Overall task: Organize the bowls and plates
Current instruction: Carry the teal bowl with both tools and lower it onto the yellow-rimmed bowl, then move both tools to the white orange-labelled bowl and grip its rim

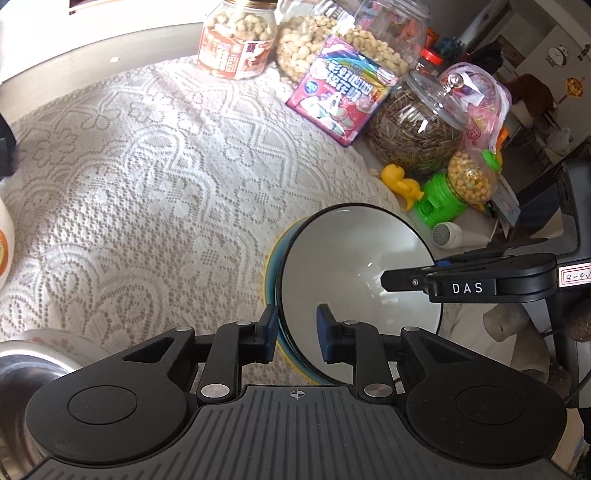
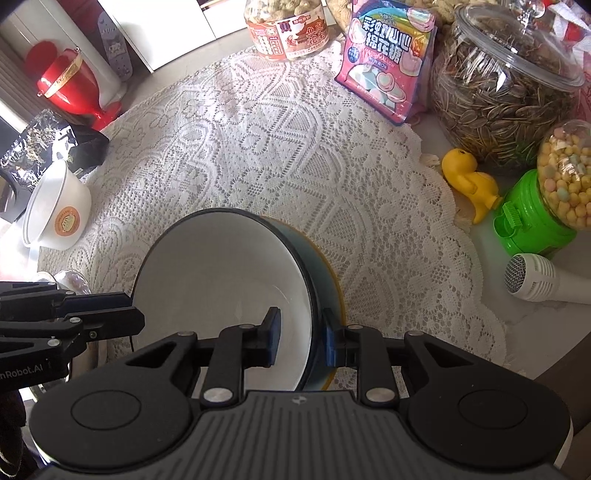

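Over the white lace tablecloth (image 2: 266,147) we hold one bowl (image 2: 221,291) with both tools at once. It is white inside with a dark rim and a teal outer wall, and it is tilted, its opening turned up toward the cameras. Beneath it we see a yellow edge, but we cannot tell what that belongs to.

Our left gripper (image 1: 295,332) has its jaws set narrow across the bowl's rim, one blue pad (image 1: 271,332) against the outer wall and the other inside. Our right gripper (image 2: 303,339) straddles the opposite rim the same way, one pad inside the white hollow and one on the teal wall; both look clamped on the rim.

Toward our left a white cup with an orange emblem (image 2: 59,210) lies tilted at the cloth's edge, near a red container (image 2: 70,85). Along the far side stand a peanut jar (image 2: 284,29), a pink marshmallow bag (image 2: 388,62) and a glass jar of sunflower seeds (image 2: 498,99). At our right sit a yellow duck (image 2: 472,181), a green candy dispenser (image 2: 535,218) and a white toy microphone (image 2: 535,277).
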Available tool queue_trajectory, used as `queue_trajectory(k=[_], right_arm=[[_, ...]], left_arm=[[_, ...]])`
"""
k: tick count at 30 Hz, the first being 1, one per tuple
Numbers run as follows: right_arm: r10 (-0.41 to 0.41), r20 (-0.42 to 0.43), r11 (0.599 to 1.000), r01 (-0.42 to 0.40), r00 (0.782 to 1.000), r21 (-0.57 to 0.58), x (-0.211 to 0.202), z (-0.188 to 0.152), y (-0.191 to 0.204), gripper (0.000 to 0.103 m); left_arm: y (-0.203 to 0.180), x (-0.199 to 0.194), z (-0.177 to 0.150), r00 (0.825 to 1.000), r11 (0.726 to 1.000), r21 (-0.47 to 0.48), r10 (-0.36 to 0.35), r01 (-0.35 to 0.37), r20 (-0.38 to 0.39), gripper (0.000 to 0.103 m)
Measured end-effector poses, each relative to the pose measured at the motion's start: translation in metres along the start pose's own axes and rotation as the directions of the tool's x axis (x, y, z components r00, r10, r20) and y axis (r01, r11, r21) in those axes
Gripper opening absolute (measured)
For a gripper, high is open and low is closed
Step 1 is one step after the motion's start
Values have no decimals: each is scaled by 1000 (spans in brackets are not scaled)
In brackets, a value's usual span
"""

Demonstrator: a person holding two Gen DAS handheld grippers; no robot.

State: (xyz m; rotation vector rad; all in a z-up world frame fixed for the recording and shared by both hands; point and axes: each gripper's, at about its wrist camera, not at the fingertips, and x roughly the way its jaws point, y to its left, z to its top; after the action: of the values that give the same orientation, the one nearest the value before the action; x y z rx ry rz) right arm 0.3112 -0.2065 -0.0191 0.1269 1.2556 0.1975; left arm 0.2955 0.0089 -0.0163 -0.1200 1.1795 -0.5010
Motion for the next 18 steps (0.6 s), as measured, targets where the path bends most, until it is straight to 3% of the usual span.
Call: queue_trajectory(k=[4,7,10,15,18], right_arm=[[-40,40,998,42,998,-36,-7,-1,6,24],[-81,79,994,86,994,-62,-15,1,12,24],[-95,138,990,108,986,-92,-29,6,21,24],[-96,222,981,130,970,-142,-55,12,43,24],[-64,247,980,108,967,-167,-64,15,62,25]], left_arm=[[-1,9,-4,1000,1000,-2,12,-12,-11,23],[-4,3,-6,996,997,19,74,-75,41,22],[-6,-10,-9,979,986,30,157,-162,132,22],[-2,-39,-13,949,980,16,189,-200,253,22],[1,-54,-16,918,969,19,225,-245,327,22]])
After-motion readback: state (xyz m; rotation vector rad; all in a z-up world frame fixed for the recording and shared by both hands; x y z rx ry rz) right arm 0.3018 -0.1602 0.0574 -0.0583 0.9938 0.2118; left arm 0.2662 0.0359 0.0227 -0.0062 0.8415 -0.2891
